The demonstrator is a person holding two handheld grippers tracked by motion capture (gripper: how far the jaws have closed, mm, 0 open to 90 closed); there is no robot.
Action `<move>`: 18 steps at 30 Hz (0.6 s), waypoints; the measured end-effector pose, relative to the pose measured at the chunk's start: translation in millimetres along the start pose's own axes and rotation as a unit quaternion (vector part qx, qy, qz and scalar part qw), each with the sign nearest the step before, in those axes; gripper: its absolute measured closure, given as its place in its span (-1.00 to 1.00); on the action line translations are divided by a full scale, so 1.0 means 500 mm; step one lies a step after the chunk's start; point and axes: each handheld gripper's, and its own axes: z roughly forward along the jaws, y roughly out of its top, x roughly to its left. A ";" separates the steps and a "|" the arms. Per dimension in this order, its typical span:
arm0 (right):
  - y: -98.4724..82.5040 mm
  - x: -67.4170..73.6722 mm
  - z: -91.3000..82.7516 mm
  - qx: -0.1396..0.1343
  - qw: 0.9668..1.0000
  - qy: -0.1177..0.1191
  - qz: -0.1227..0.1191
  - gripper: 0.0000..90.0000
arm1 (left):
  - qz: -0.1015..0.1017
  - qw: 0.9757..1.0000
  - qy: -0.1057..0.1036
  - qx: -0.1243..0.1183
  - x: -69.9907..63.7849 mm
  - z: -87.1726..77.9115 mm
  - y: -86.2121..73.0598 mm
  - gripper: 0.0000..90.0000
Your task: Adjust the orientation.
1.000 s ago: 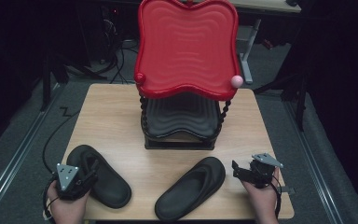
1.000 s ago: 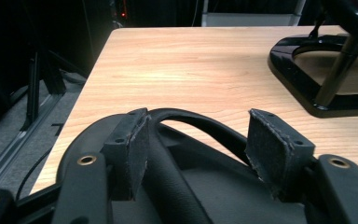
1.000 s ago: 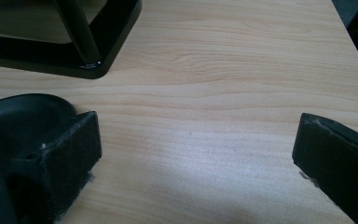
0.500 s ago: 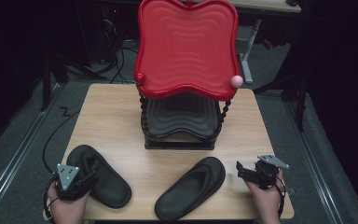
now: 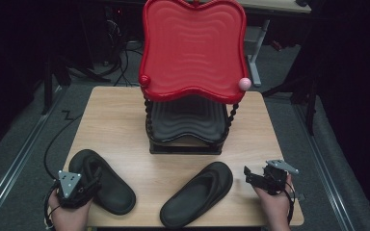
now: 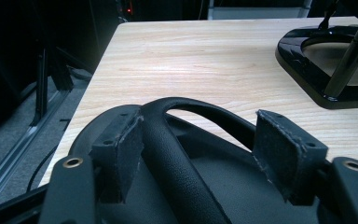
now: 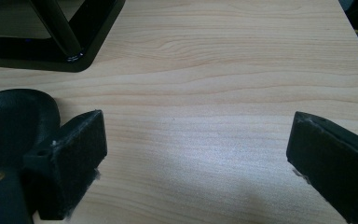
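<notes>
**Left jaws opening around the sandal strap**

Left gripper [image 5: 89,182] is sitting over the left sandal [image 5: 107,188] at the table's [image 5: 120,125] front-left corner; its jaws have just been opening, with the strap [image 6: 177,154] between them, touching one pad, not clamped. Right gripper [image 5: 251,177] is hovering wide open, empty, just beside the right sandal [image 5: 197,195] near the front edge. Centre the strap before closing, then lift toward the two-tier rack [image 5: 192,53]

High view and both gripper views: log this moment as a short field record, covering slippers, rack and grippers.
left slipper: flat on table, strap between the jaws of left gripper
left gripper: open, jaws just opening, left pad beside strap
right slipper: flat, untouched
right gripper: open over bare table, right of that slipper
rack: red top tier, black lower tier, no slippers on it
</notes>
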 end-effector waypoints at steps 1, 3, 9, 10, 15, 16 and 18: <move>0.000 0.000 0.001 0.000 1.000 0.000 -0.001 -0.89 | 0.001 1.000 0.001 0.003 -0.001 0.001 -0.001 -0.30; 0.000 0.001 0.003 0.003 1.000 0.001 -0.003 -0.88 | -0.002 1.000 0.001 0.012 -0.002 0.005 -0.003 -0.36; -0.002 0.002 0.000 0.005 1.000 0.003 -0.004 -0.86 | -0.011 0.999 -0.005 0.034 -0.013 0.004 -0.011 -0.39; -0.002 0.002 0.000 0.005 1.000 0.003 -0.004 -0.86 | -0.012 0.999 -0.006 0.038 -0.016 0.003 -0.015 -0.39; -0.002 0.003 0.003 0.009 1.000 0.003 -0.002 -0.84 | -0.016 0.998 0.013 0.060 -0.026 -0.004 -0.030 -0.38; -0.002 0.005 0.003 0.010 1.000 0.003 -0.004 -0.83 | -0.017 0.997 0.021 0.065 -0.026 -0.007 -0.035 -0.29; -0.002 0.005 0.002 0.008 1.000 0.004 -0.007 -0.83 | -0.023 0.996 0.031 0.080 -0.024 -0.010 -0.045 -0.27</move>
